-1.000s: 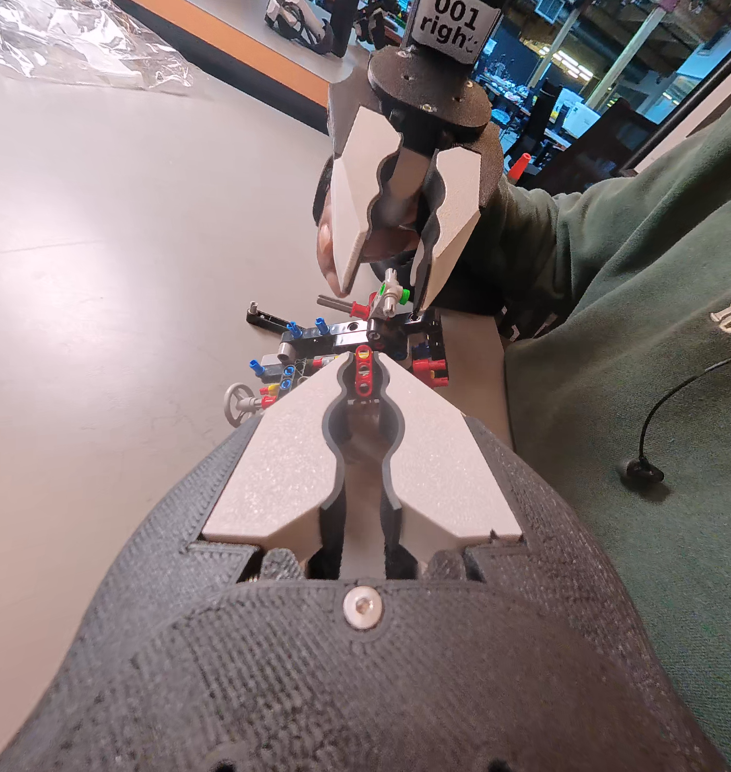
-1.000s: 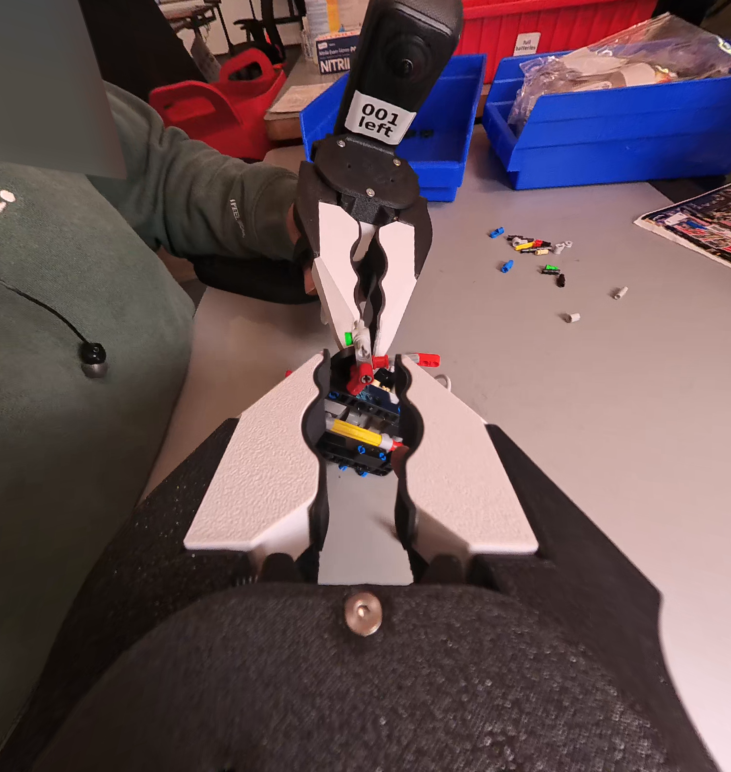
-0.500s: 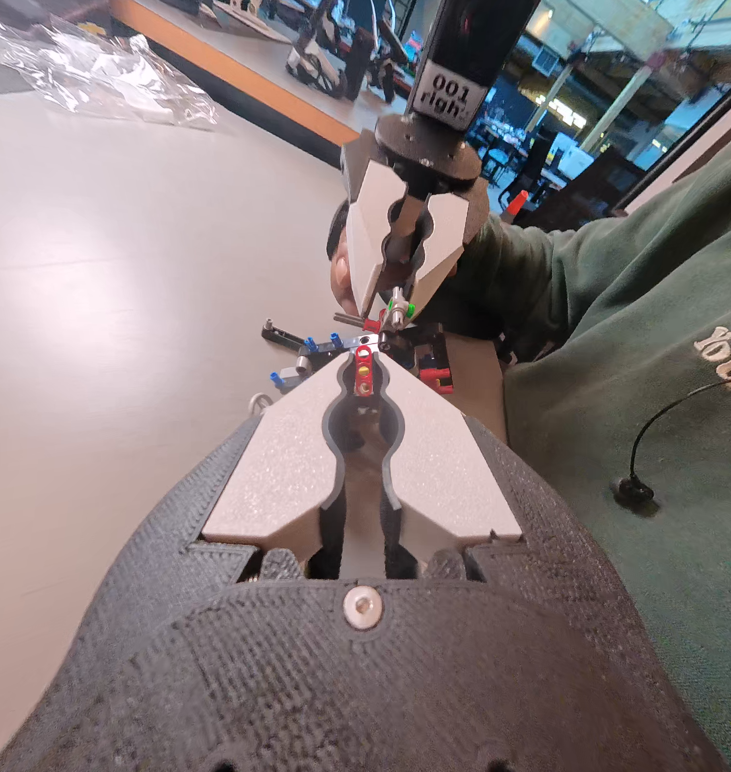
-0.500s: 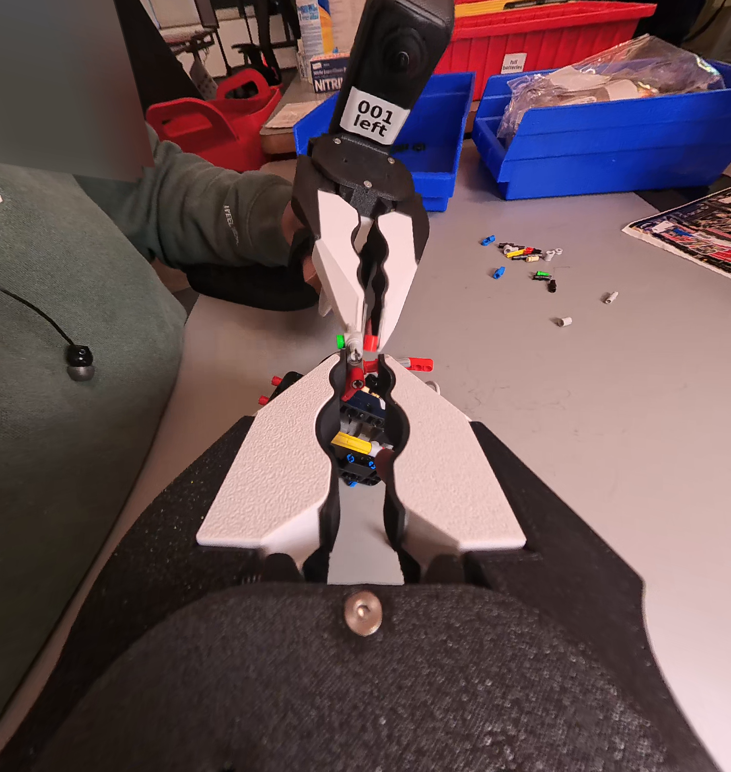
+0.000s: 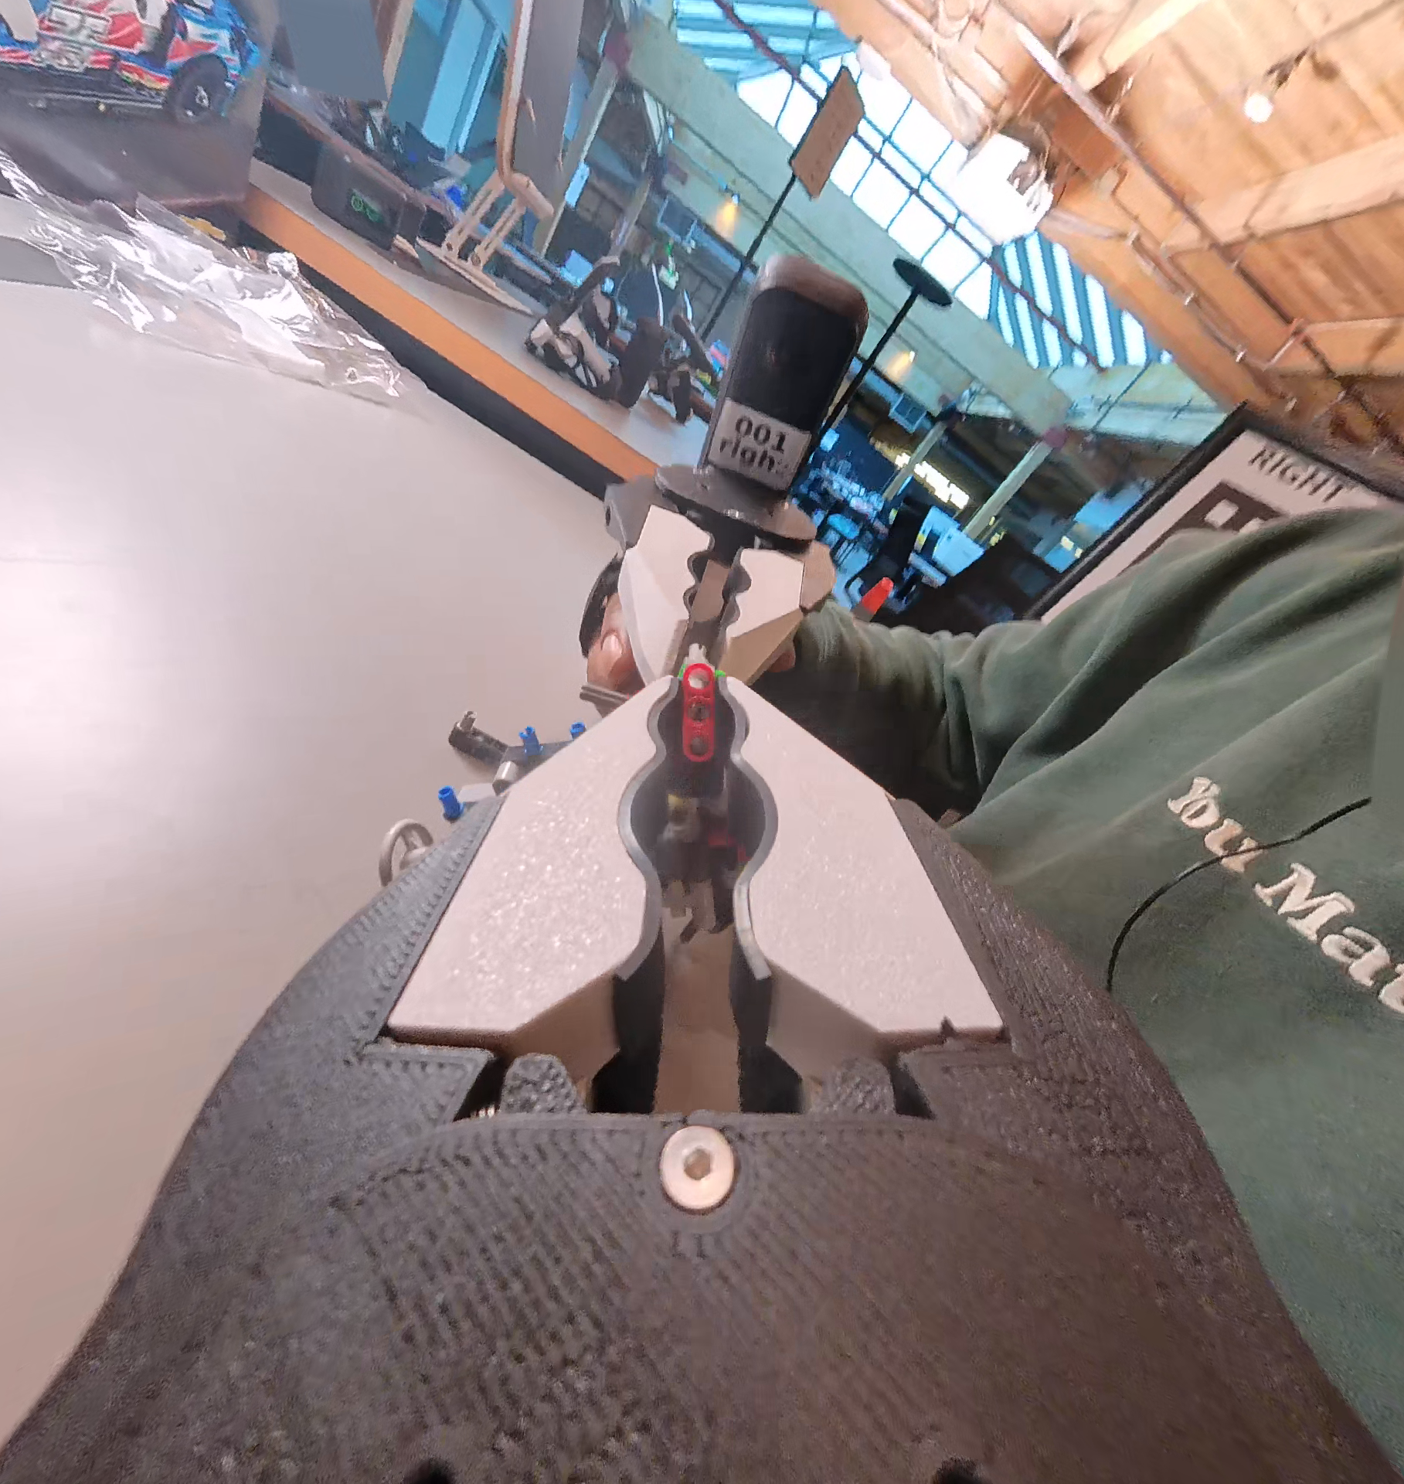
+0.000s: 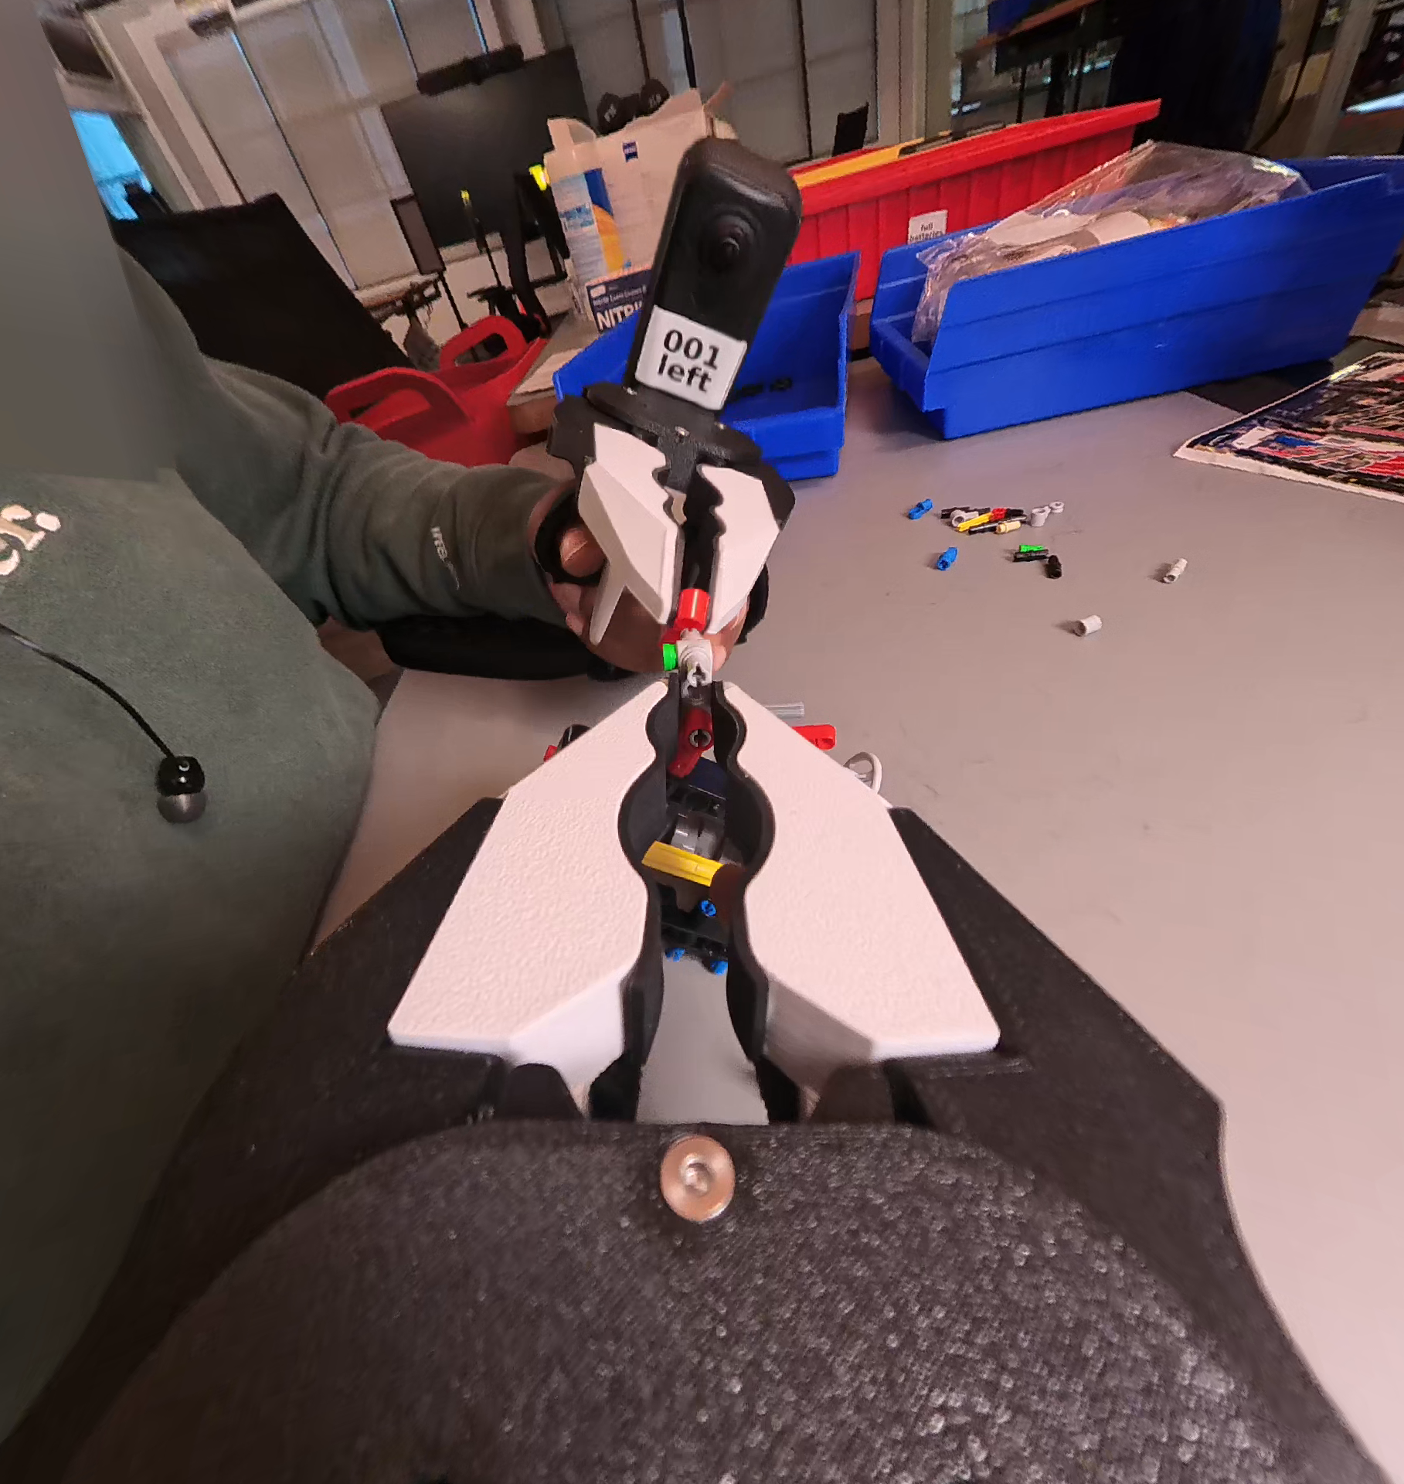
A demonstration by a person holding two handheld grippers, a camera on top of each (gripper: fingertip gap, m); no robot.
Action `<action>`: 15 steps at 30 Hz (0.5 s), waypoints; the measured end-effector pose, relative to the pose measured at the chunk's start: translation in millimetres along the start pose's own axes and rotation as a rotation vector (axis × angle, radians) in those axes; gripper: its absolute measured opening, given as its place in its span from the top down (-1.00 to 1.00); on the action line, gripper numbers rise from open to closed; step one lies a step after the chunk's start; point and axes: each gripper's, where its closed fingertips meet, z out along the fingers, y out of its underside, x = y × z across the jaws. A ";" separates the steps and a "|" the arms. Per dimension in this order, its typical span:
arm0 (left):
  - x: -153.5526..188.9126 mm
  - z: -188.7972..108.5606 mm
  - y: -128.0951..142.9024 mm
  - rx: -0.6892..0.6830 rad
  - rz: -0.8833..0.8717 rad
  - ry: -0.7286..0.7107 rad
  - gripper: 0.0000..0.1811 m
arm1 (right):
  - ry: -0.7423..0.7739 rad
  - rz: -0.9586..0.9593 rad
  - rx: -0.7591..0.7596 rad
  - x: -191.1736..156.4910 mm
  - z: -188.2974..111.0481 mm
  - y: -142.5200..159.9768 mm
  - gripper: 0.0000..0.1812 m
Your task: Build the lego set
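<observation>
Left wrist view hides most of the lego assembly (image 5: 686, 811) behind its own fingers (image 5: 550, 875); only a slice shows through the gap, plus a grey wheel (image 5: 406, 841) and blue pins (image 5: 528, 735) poking out at the left. The left gripper (image 5: 698, 695) pinches a red holed beam (image 5: 696, 721) at its tips. Facing it, the right gripper (image 5: 702, 654) is nearly pressed together on a small grey-and-green connector piece (image 6: 689, 654), though the contact itself is hard to make out. In the right wrist view the assembly (image 6: 692, 867) sits between that gripper's fingers, its yellow and black parts partly cut off, close to the near table edge. Each gripper carries a white printed sticker (image 6: 689, 359) below its camera. Loose small pieces (image 6: 995, 530) lie well apart to the right on the grey table (image 6: 1164, 803), leaving open room. Blue bins (image 6: 1148, 313), a red bin (image 6: 971, 181) and a printed instruction sheet (image 6: 1341, 434) line the far edge. Crumpled clear plastic (image 5: 193, 289) lies far to the left.
</observation>
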 end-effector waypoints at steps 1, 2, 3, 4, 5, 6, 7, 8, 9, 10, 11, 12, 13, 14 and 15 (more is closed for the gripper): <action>-0.5 0.2 -2.5 0.026 -0.024 0.007 0.94 | 0.003 0.013 0.015 0.8 0.6 -0.3 0.94; -2.1 0.2 -4.5 0.046 -0.049 0.008 0.95 | 0.007 0.023 0.030 1.9 1.1 -0.5 0.94; -4.8 0.3 -5.8 0.064 -0.068 0.000 0.95 | 0.008 0.032 0.044 2.4 1.7 -0.8 0.94; -7.8 0.2 -6.8 0.080 -0.084 -0.010 0.95 | 0.012 0.040 0.055 3.1 2.1 -1.2 0.94; -9.6 0.1 -7.9 0.094 -0.102 -0.012 0.95 | 0.021 0.046 0.065 4.8 2.5 -1.5 0.94; -10.8 0.0 -9.0 0.108 -0.121 -0.011 0.95 | 0.030 0.051 0.073 6.5 2.4 -1.9 0.94; -12.3 -0.2 -10.0 0.123 -0.140 -0.013 0.95 | 0.038 0.057 0.081 8.2 2.2 -2.4 0.94; -13.9 -0.3 -10.6 0.136 -0.160 -0.015 0.95 | 0.044 0.063 0.089 9.7 1.6 -3.0 0.94; -16.1 -0.4 -10.9 0.148 -0.181 -0.020 0.95 | 0.050 0.072 0.097 11.4 1.0 -3.3 0.94; -18.6 -0.5 -11.4 0.163 -0.205 -0.025 0.96 | 0.057 0.081 0.105 13.0 0.3 -3.8 0.94; -20.9 -0.9 -12.0 0.181 -0.232 -0.028 0.96 | 0.064 0.091 0.113 14.8 -0.5 -4.3 0.94; -22.5 -1.1 -12.9 0.200 -0.261 -0.024 0.95 | 0.070 0.101 0.122 16.4 -1.1 -5.0 0.94; -23.5 -0.9 -13.1 0.213 -0.290 -0.017 0.96 | 0.074 0.113 0.133 17.7 -1.5 -5.9 0.94; -24.8 -0.5 -12.7 0.221 -0.315 -0.014 0.96 | 0.079 0.126 0.142 19.4 -1.9 -6.6 0.94; -25.6 0.1 -12.6 0.231 -0.335 -0.012 0.96 | 0.086 0.139 0.151 21.3 -2.1 -7.3 0.94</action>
